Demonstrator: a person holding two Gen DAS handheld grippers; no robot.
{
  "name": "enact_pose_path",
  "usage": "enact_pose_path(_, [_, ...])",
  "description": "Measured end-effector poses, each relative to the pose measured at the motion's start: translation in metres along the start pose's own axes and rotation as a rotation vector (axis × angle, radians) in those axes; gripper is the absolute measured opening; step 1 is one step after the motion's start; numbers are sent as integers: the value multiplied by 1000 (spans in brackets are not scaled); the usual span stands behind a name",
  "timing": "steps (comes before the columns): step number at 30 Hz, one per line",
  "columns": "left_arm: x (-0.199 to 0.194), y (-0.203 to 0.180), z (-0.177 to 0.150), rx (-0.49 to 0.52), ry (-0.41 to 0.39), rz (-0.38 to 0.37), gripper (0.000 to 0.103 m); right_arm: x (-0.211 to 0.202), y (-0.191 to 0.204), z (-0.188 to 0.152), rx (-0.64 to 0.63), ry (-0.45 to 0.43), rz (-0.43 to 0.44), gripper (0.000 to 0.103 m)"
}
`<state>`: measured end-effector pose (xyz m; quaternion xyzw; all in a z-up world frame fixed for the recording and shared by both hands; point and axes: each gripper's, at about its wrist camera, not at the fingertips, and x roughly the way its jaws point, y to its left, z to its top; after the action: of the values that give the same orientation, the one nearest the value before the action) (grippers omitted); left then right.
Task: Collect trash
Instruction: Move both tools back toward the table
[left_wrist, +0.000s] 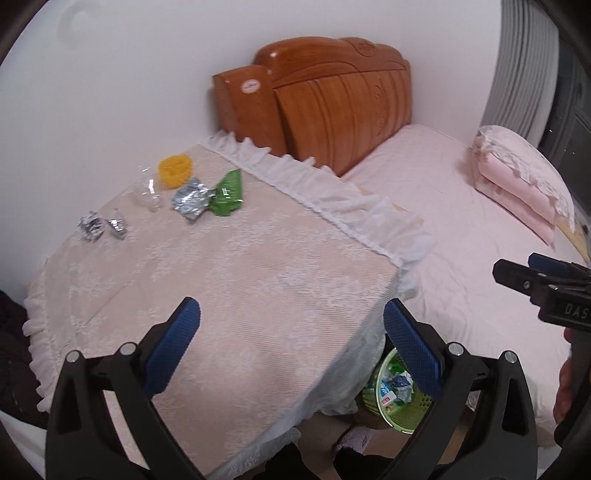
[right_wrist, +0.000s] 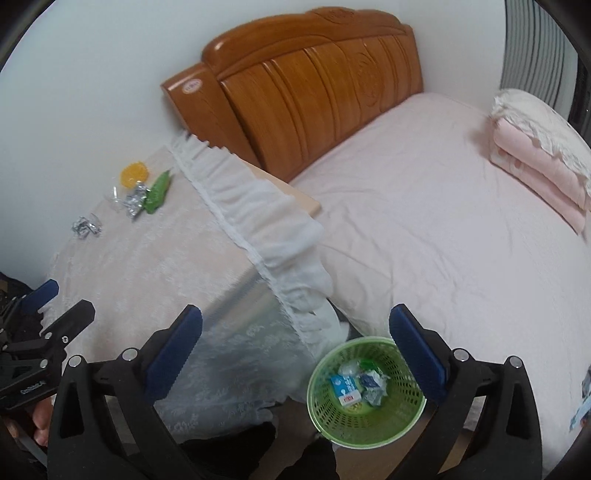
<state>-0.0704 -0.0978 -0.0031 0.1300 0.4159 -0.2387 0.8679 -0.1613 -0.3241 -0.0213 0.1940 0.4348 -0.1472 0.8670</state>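
Both hand-held grippers, left (left_wrist: 291, 332) and right (right_wrist: 295, 336), are spread wide with nothing in them. Wrappers like the green one (left_wrist: 228, 194) and foil one (left_wrist: 190, 201) sit on the surface's (left_wrist: 240, 258) far corner; green wastebasket (right_wrist: 365, 391) is on the floor beside the bed (right_wrist: 443, 221).

We are seeing the desk (left_wrist: 258, 258) standing to the left of the bed (right_wrist: 424, 221), both backing onto the wall. The headboard (right_wrist: 314, 74) is rising behind the bed. The wrappers (left_wrist: 207, 195) are lying in a cluster at the desk's far left corner, and the basket (right_wrist: 365, 391) is sitting on the floor between desk and bed, holding scraps. Folded bedding (right_wrist: 535, 170) is resting on the bed's right side.
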Motion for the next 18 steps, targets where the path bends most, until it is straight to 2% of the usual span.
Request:
enact_pose_path(7, [1,80,-4,-162,-1,110,95,15,65,32,-103,1,88,101])
enact_pose_path(18, [46,167,13,-289,21,219,95,62,152,58,-231,75,136,101])
